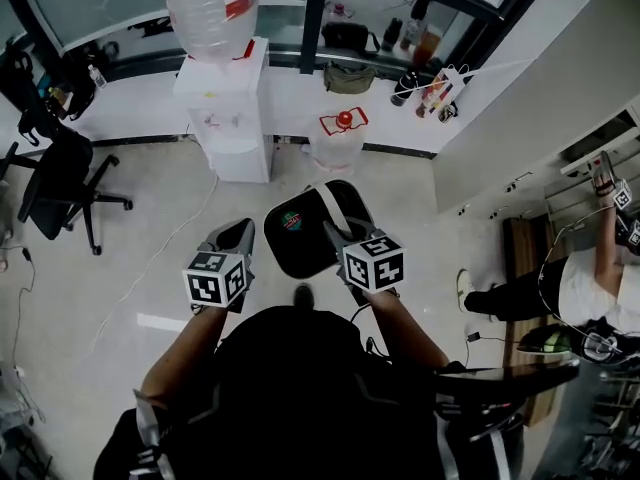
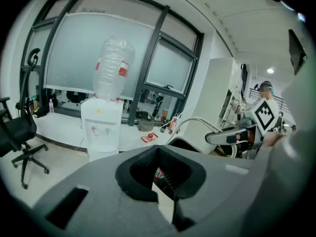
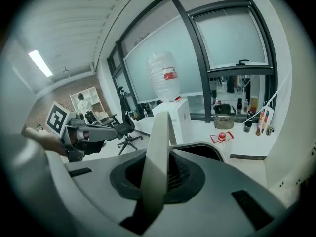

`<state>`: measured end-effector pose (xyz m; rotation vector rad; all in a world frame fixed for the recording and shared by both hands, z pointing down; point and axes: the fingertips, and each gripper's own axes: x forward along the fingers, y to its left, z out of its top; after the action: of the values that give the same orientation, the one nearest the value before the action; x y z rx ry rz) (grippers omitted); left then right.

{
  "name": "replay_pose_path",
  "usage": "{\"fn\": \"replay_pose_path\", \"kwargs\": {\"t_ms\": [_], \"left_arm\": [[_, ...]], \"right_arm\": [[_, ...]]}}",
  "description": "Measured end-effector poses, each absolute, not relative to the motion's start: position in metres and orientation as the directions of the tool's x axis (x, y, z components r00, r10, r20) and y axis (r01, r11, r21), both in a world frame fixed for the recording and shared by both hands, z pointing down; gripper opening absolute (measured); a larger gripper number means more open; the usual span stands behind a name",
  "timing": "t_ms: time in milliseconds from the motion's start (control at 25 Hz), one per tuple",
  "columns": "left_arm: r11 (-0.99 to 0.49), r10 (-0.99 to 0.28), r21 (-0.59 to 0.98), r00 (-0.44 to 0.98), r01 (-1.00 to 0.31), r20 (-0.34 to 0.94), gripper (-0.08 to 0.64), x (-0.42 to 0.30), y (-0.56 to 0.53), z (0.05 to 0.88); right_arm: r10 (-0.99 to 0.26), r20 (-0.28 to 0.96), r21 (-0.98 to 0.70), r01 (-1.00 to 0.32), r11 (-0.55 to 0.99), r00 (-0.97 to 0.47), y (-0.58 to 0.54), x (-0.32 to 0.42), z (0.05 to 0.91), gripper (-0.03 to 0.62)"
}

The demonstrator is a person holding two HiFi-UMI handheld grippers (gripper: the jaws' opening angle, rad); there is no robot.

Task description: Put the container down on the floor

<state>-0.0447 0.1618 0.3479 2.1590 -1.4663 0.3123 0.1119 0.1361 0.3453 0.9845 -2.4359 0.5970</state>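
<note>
A black container (image 1: 298, 236) with a white bail handle (image 1: 332, 198) hangs above the floor in front of me. My right gripper (image 1: 338, 236) is shut on that handle; in the right gripper view the white strip (image 3: 159, 147) runs up between the jaws of the right gripper (image 3: 155, 186). My left gripper (image 1: 237, 233) hovers just left of the container, apart from it, jaws together with nothing in them. In the left gripper view the left gripper (image 2: 164, 191) shows only a thin slit, with the container's logo (image 2: 158, 174) behind it.
A white water dispenser (image 1: 228, 103) with a big bottle stands ahead, and a spare water bottle (image 1: 338, 140) stands on the floor beside it. A black office chair (image 1: 58, 183) is at the left. A person (image 1: 575, 293) stands at the right by a bench. Pale floor (image 1: 150, 268) lies below.
</note>
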Motion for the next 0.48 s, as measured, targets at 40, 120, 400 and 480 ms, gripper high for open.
{"fn": "replay_pose_path", "kwargs": {"t_ms": [40,120,400,480], "left_arm": [[-0.288,-0.801,0.276,0.389,-0.917,0.456,0.005,-0.041,0.157,0.347],[-0.286,-0.803,0.271,0.384,-0.919,0.456,0.005,-0.034,0.148,0.346],[-0.258,-0.816,0.246,0.347,-0.934,0.462,0.005,-0.016,0.124,0.346],[-0.247,-0.822,0.243,0.335,-0.938,0.460,0.005,-0.018,0.120,0.343]], "right_arm": [[-0.527,0.545,-0.222,-0.718,0.660,-0.653,0.132,0.114,0.346,0.037],[-0.517,0.543,-0.222,-0.707,0.672,-0.662,0.123,0.118,0.346,0.037],[-0.478,0.538,-0.217,-0.662,0.717,-0.694,0.095,0.131,0.346,0.037],[-0.470,0.539,-0.213,-0.653,0.727,-0.699,0.087,0.131,0.347,0.037]]}}
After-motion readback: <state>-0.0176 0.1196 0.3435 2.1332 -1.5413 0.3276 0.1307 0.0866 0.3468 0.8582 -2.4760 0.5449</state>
